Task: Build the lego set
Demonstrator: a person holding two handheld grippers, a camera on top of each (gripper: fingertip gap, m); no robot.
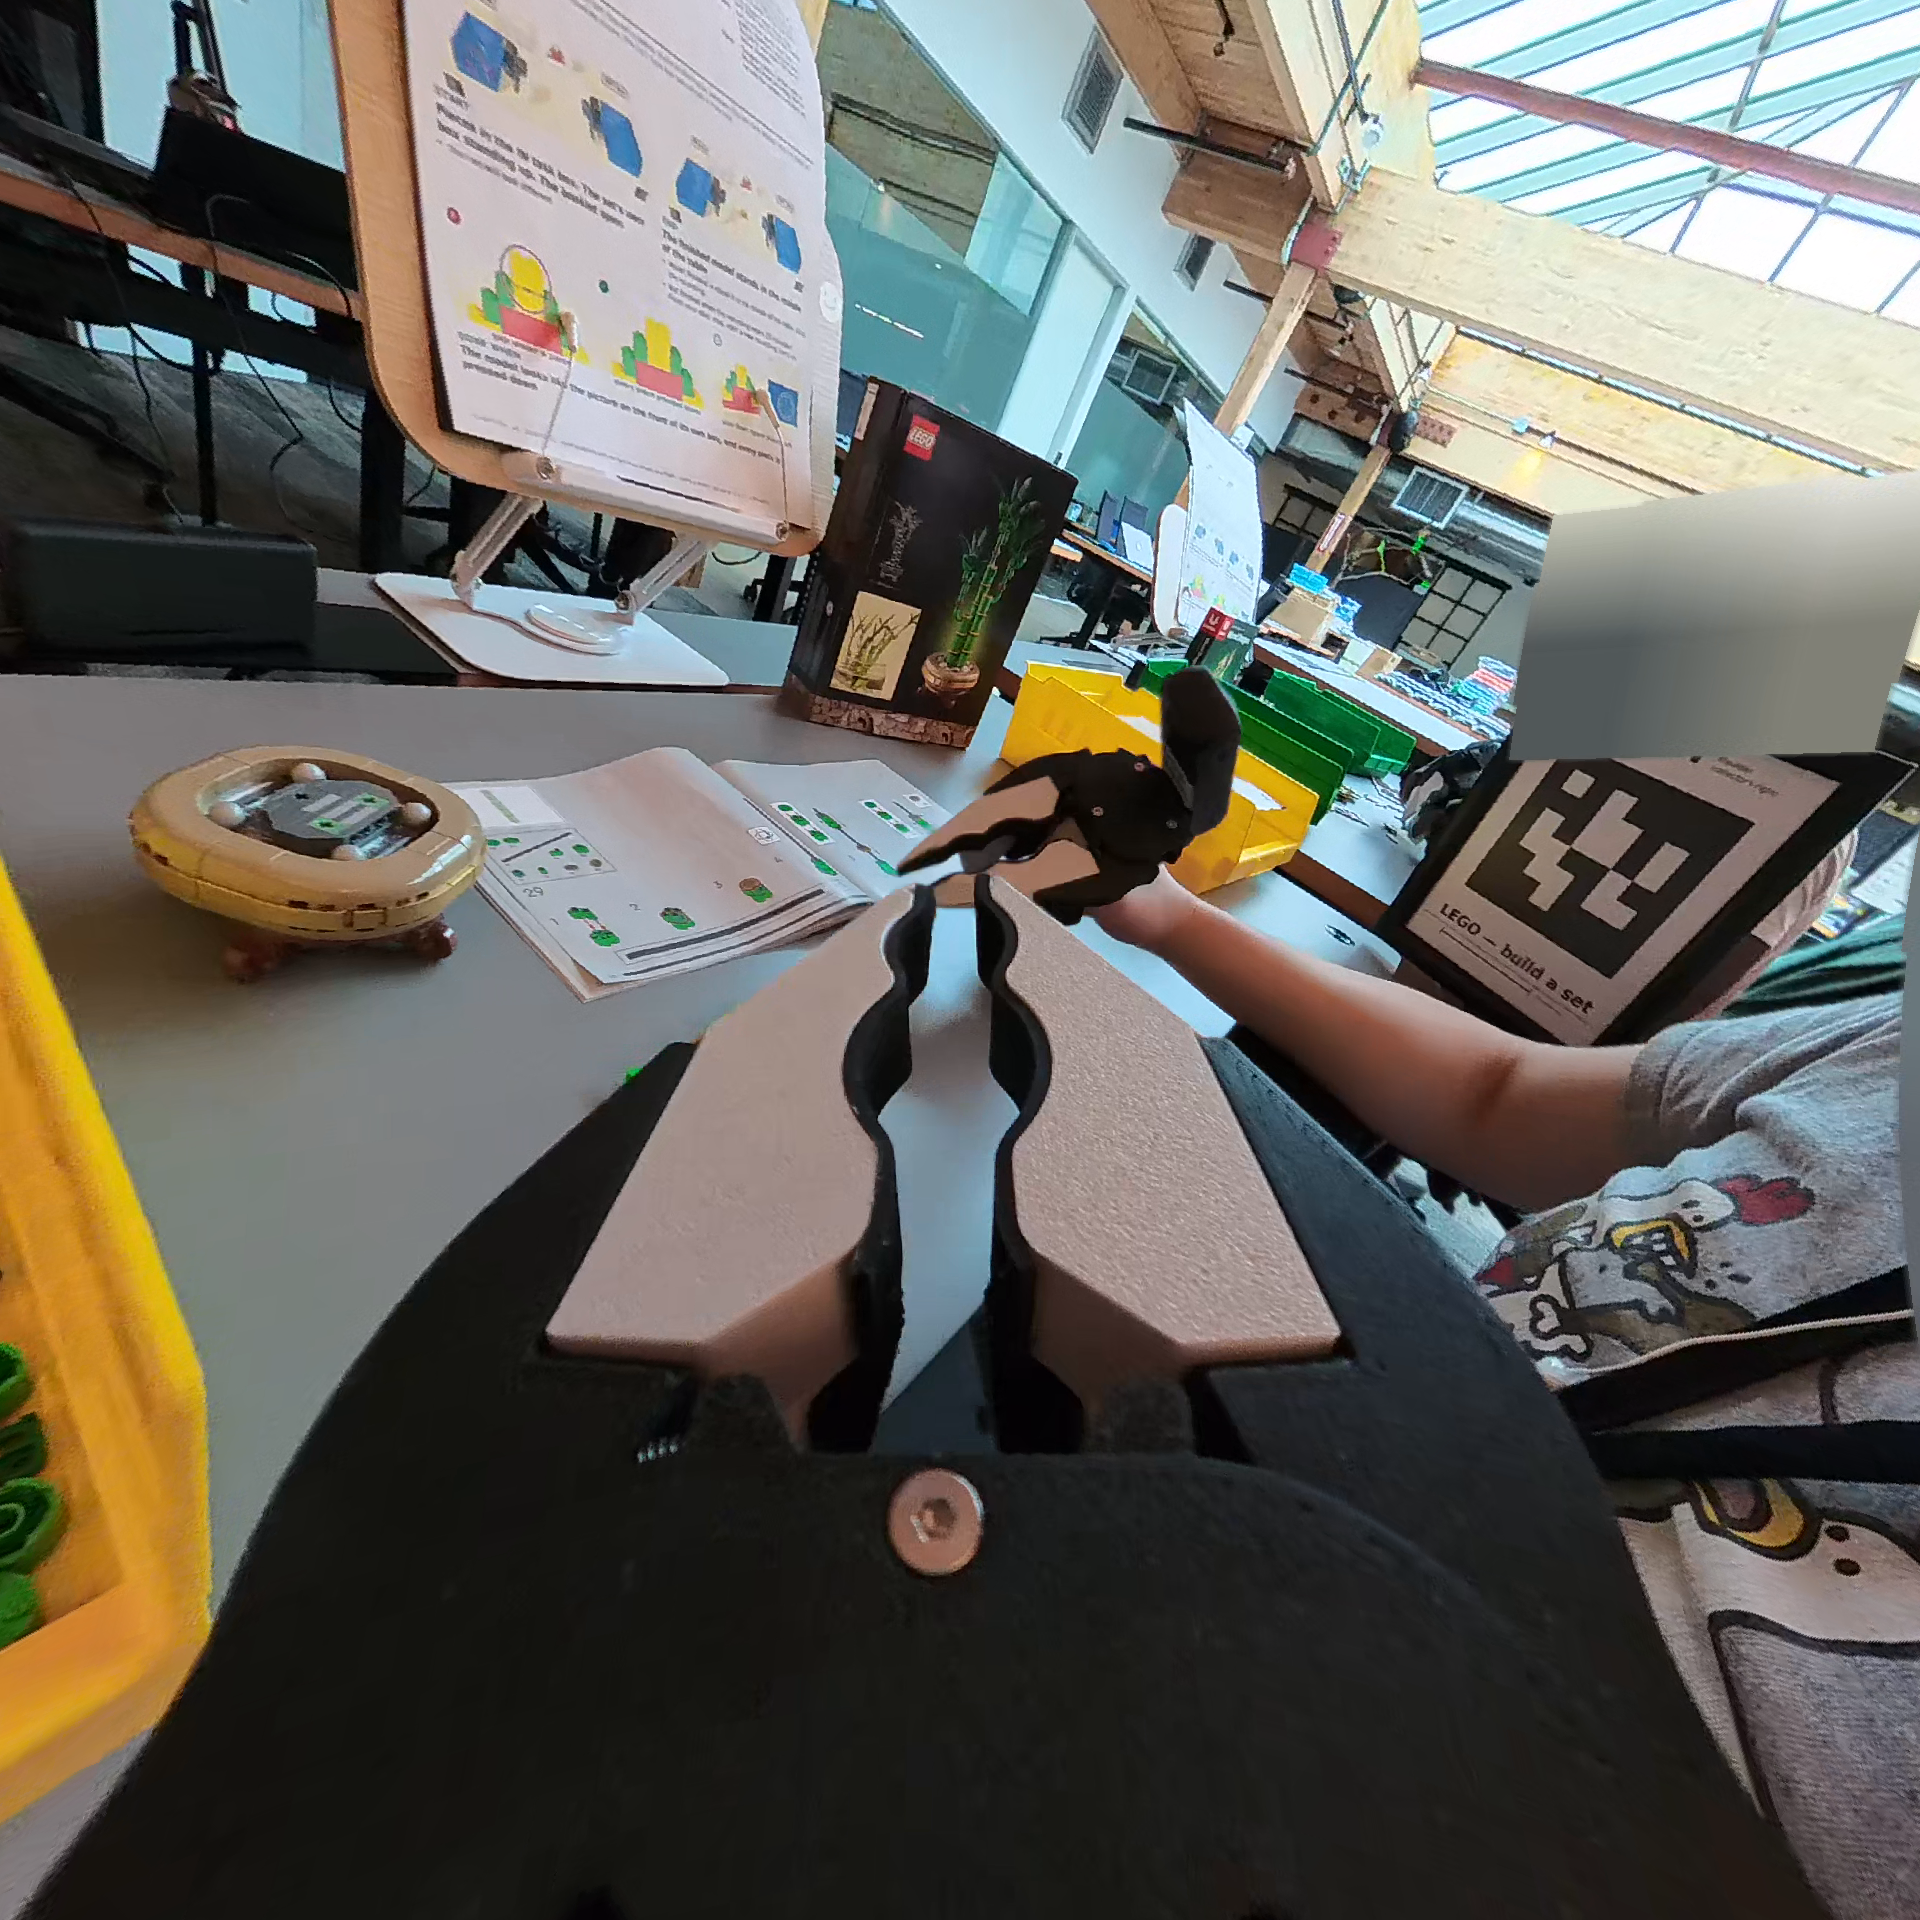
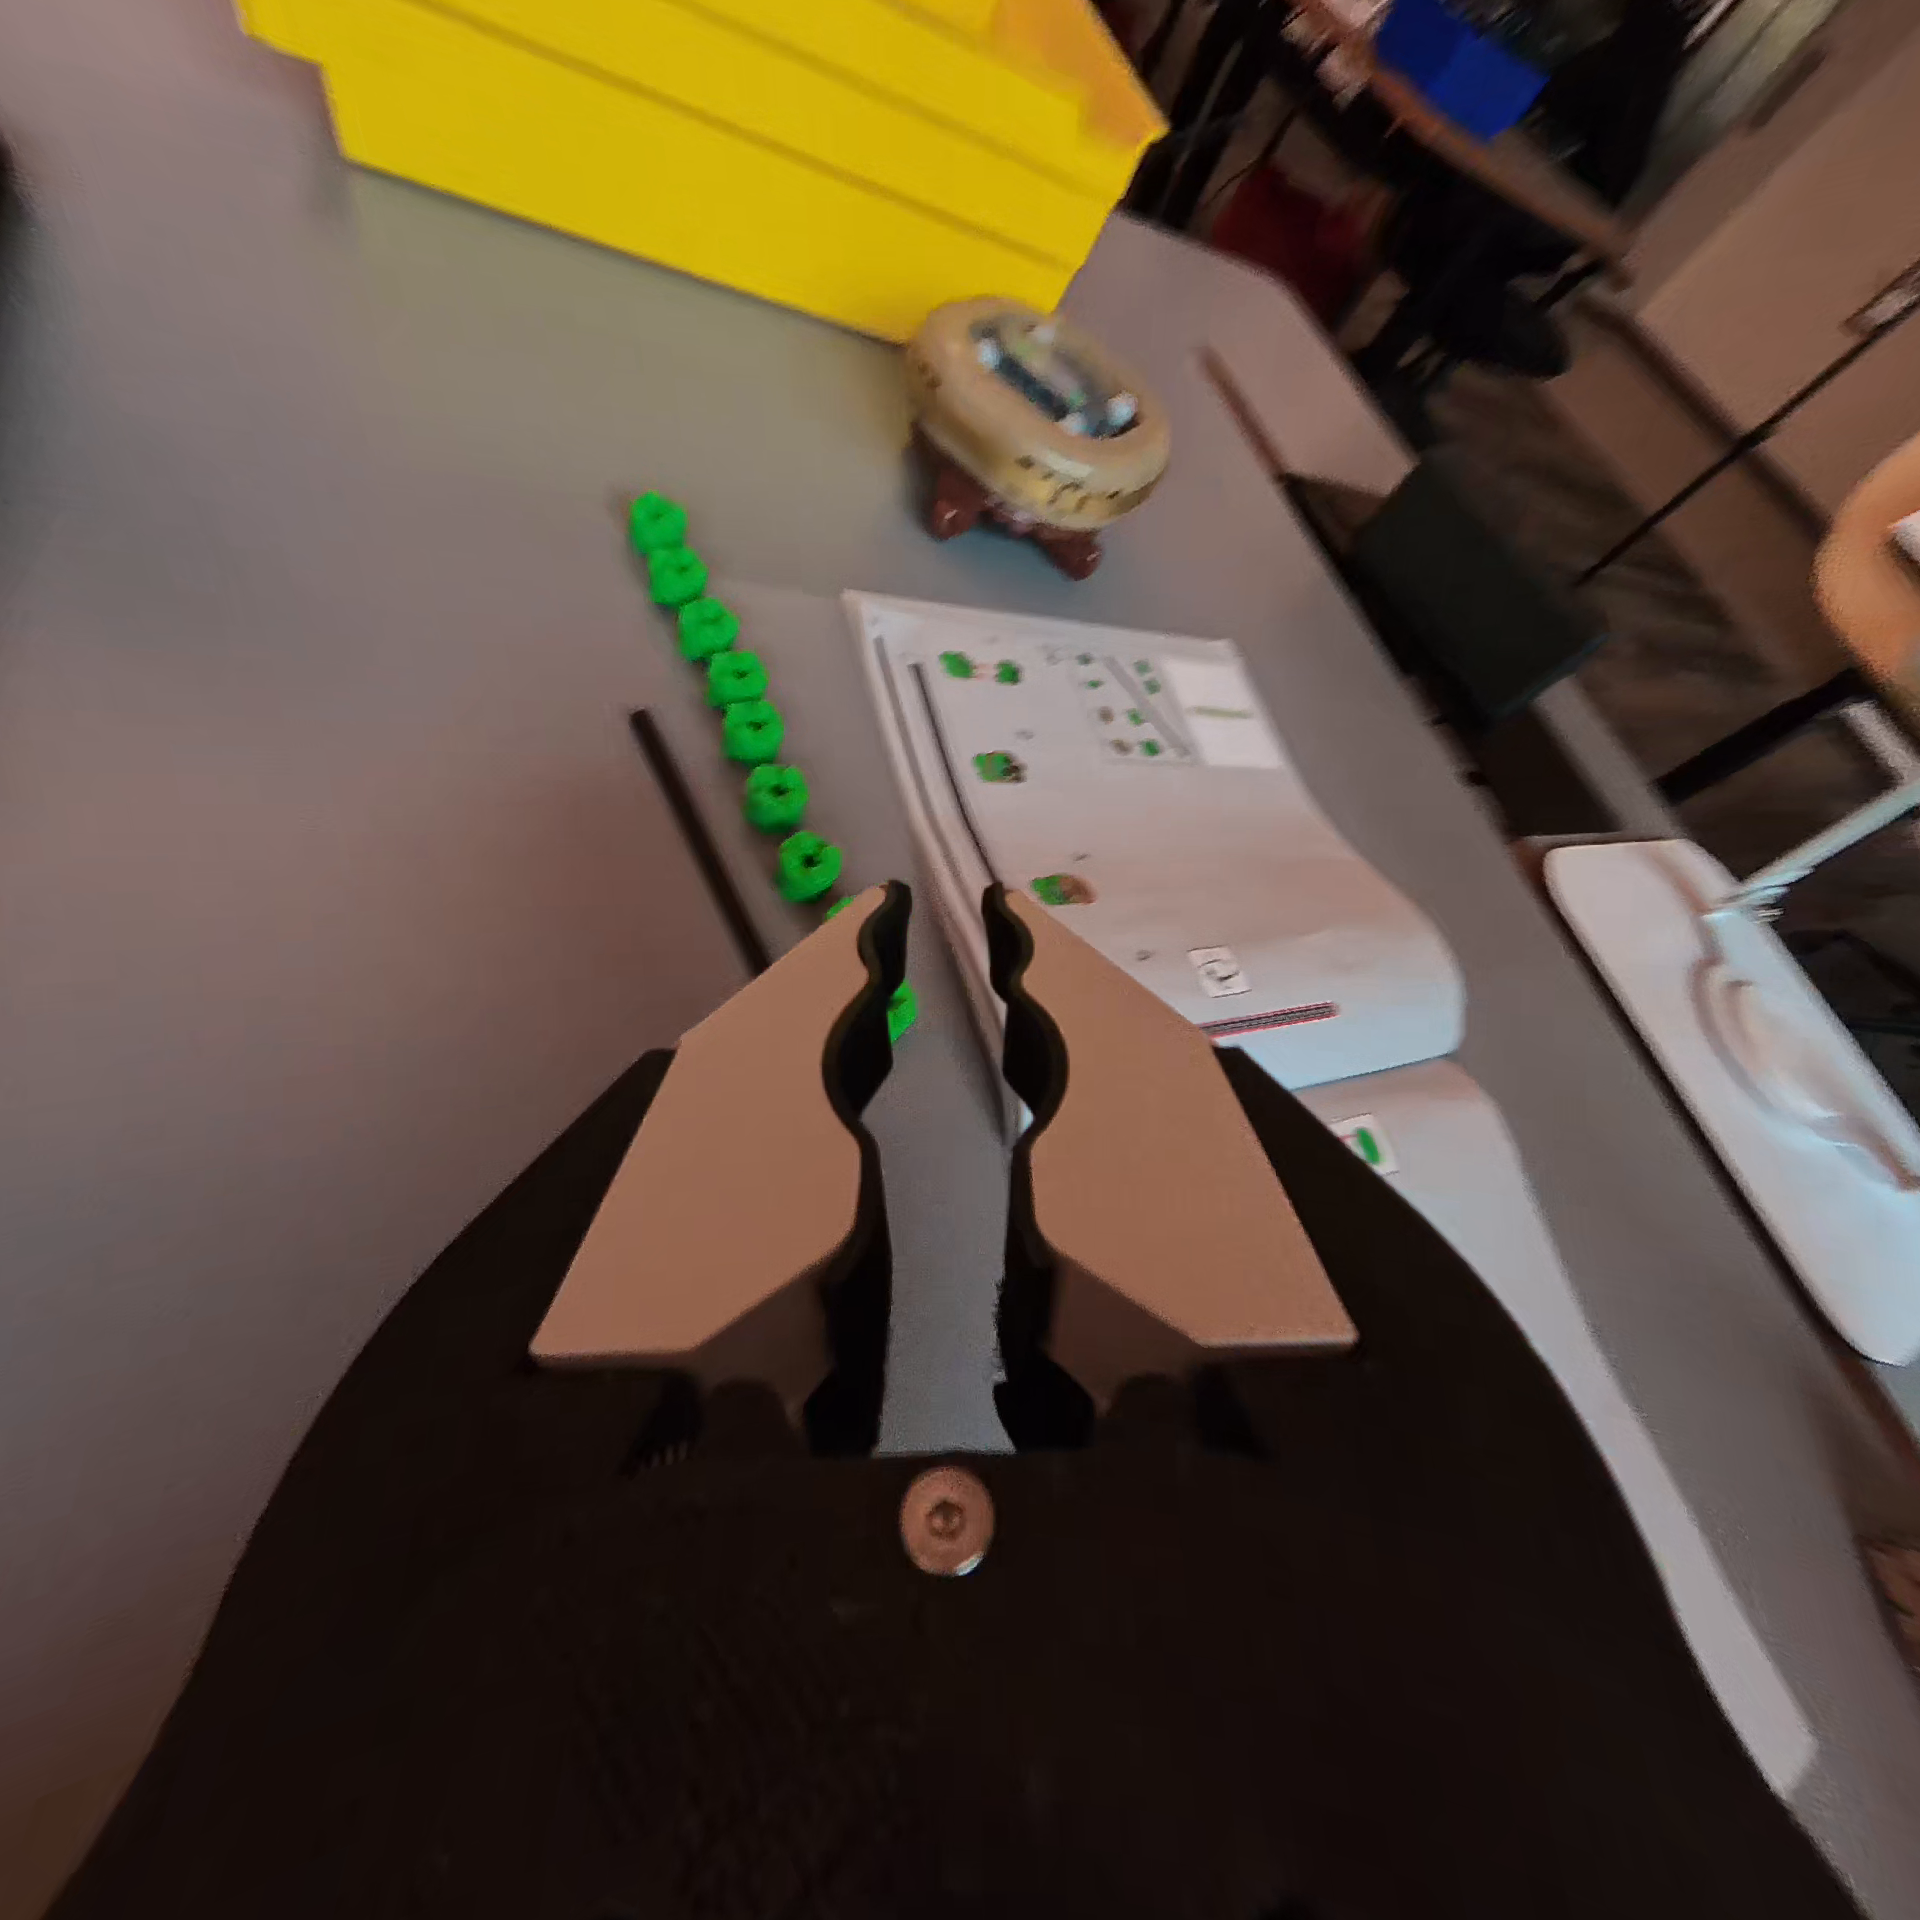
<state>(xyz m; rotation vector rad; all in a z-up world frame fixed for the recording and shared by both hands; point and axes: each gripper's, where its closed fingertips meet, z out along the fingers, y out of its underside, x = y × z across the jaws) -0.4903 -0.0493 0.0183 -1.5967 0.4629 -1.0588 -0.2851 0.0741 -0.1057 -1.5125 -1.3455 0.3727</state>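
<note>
My left gripper point(image 1: 954, 896) hovers over the grey table point(image 1: 312, 1122), jaws a narrow gap apart and empty. My right gripper point(image 2: 945, 896) is also slightly open and empty; in the left wrist view it point(image 1: 987, 868) shows just beyond my left fingertips, held by a hand. A row of several green round pieces point(image 2: 743, 727) lies on the table with a thin black rod point(image 2: 691, 831) beside it, just ahead and left of the right gripper. The tan pot base on brown feet point(image 1: 307, 831) point(image 2: 1039, 416) stands beside the open instruction booklet point(image 1: 675, 852) point(image 2: 1143, 831).
A yellow bin point(image 1: 62, 1299) with green parts is at my left, with another yellow bin point(image 1: 1132, 727) and green bins point(image 1: 1335, 727) at the far right. The set's box point(image 1: 925, 561), a sheet on a white stand point(image 1: 623, 239) and a marker sign point(image 1: 1621, 883) stand around. The right wrist view is blurred. My right fingertips sit around 30 cm from my left ones.
</note>
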